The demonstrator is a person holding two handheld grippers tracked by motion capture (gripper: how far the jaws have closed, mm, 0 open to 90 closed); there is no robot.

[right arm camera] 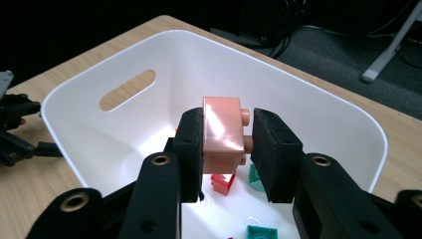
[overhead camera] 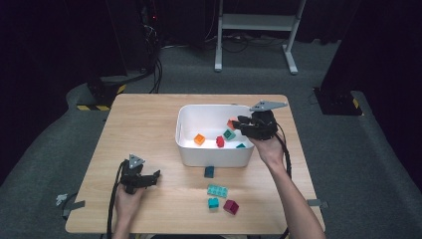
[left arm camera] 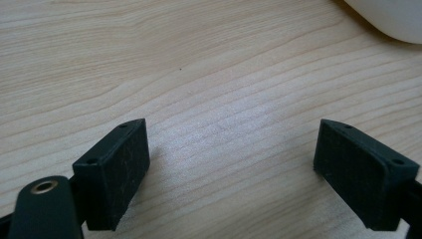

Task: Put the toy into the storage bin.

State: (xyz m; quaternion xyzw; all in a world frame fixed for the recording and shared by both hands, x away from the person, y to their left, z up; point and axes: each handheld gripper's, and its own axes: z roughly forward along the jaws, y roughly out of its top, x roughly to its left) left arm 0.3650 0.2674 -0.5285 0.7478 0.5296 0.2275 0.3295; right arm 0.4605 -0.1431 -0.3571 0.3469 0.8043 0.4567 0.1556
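Clamped between my right gripper's [right arm camera: 226, 144] jaws, the salmon-pink plastic brick [right arm camera: 222, 132] hung directly above the white plastic bin [right arm camera: 89, 94]; my left gripper [overhead camera: 144, 178] rested spread on the desk [overhead camera: 144, 124].

Light falls from above onto the counter [overhead camera: 149, 124], bright against a dim room that goes near black toward 10 and 2 o'clock. The high view is soft and low in detail. In the right gripper view the white bin [right arm camera: 308, 99] glares at its floor, and a sheen streaks the pink block [right arm camera: 221, 134]. Short soft shadows lie under the left tongs [left arm camera: 231, 169].
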